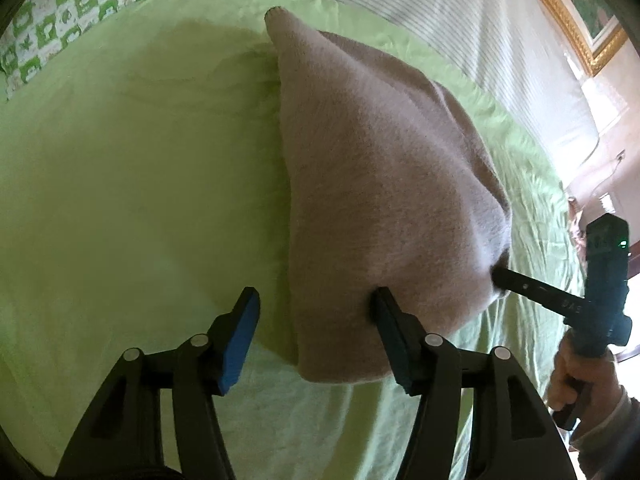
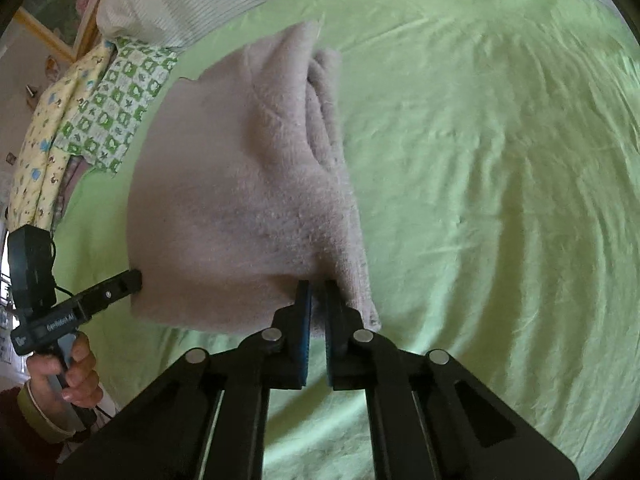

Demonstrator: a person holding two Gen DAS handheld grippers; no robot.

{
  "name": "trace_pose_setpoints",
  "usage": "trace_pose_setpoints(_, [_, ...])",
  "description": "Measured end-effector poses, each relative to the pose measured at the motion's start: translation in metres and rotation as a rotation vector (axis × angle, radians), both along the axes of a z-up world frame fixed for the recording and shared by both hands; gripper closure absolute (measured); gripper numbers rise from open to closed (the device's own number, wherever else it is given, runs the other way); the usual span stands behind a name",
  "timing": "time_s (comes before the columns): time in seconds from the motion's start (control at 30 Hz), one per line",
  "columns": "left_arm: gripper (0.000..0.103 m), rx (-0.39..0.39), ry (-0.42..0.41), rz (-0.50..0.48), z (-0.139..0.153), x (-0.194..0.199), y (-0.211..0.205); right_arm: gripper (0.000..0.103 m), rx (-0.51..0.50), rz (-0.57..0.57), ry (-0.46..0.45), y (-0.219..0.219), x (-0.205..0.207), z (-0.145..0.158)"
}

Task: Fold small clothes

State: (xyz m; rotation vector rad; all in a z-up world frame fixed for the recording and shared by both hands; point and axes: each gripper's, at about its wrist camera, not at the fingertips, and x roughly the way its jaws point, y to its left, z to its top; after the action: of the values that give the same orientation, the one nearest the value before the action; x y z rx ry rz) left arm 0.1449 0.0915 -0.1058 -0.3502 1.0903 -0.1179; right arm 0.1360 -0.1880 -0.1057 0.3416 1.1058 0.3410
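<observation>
A beige fleece garment [image 1: 380, 184] hangs lifted above a green bed sheet [image 1: 132, 184], its far corner trailing toward the pillows. My left gripper [image 1: 316, 312] is open; its right finger [image 1: 390, 320] touches the garment's lower edge and its left finger is clear of the cloth. My right gripper [image 2: 318, 300] is shut on the garment's [image 2: 240, 200] bunched lower right corner. It also shows in the left wrist view [image 1: 500, 276], pushed into the cloth from the right. The left gripper shows in the right wrist view [image 2: 134, 278] at the garment's left edge.
A green-and-white patterned cloth [image 2: 116, 116] and a yellow printed cloth [image 2: 44, 148] lie at the sheet's far edge. A striped white pillow [image 1: 460, 12] lies behind. A gold picture frame [image 1: 576, 32] hangs on the wall.
</observation>
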Motion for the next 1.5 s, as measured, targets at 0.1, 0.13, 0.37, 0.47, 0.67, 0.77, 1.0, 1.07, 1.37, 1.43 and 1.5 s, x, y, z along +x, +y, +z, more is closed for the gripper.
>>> trace_pose_setpoints(0.1, [0.043,0.043,-0.024,0.000,0.010,-0.006,-0.004,0.098,0.007,0.003,-0.019,0.001,-0.007,0.008])
trace_pose_setpoints(0.13, [0.043,0.059,-0.030,-0.002,0.013,-0.009,-0.006,0.094,0.011,0.004,-0.031,0.001,-0.009,0.012])
trace_pose_setpoints(0.37, [0.041,0.101,-0.057,0.006,0.026,-0.035,-0.012,0.094,0.009,-0.010,-0.066,-0.003,-0.026,0.028])
trace_pose_setpoints(0.47, [0.037,0.118,-0.074,0.001,0.031,-0.046,-0.017,0.094,0.008,-0.023,-0.083,-0.006,-0.035,0.035])
trace_pose_setpoints(0.67, [0.037,0.129,-0.090,0.012,0.040,-0.061,-0.022,0.093,-0.001,-0.037,-0.103,-0.004,-0.052,0.048])
trace_pose_setpoints(0.77, [0.034,0.152,-0.099,0.041,0.045,-0.069,-0.025,0.090,-0.003,-0.022,-0.117,0.000,-0.059,0.053])
trace_pose_setpoints(1.0, [0.029,0.243,-0.135,0.132,0.061,-0.084,-0.032,0.059,0.022,0.031,-0.176,0.005,-0.067,0.062])
trace_pose_setpoints(1.07, [0.029,0.272,-0.138,0.156,0.066,-0.089,-0.037,0.059,0.018,0.053,-0.172,0.006,-0.068,0.063])
trace_pose_setpoints(1.37, [0.024,0.370,-0.183,0.176,0.094,-0.107,-0.070,0.037,0.049,0.091,-0.232,-0.010,-0.081,0.083])
trace_pose_setpoints(1.43, [0.024,0.383,-0.186,0.172,0.100,-0.109,-0.077,0.032,0.060,0.098,-0.260,-0.013,-0.084,0.089])
trace_pose_setpoints(1.5, [0.022,0.399,-0.186,0.166,0.104,-0.109,-0.083,0.029,0.061,0.104,-0.279,-0.015,-0.084,0.094])
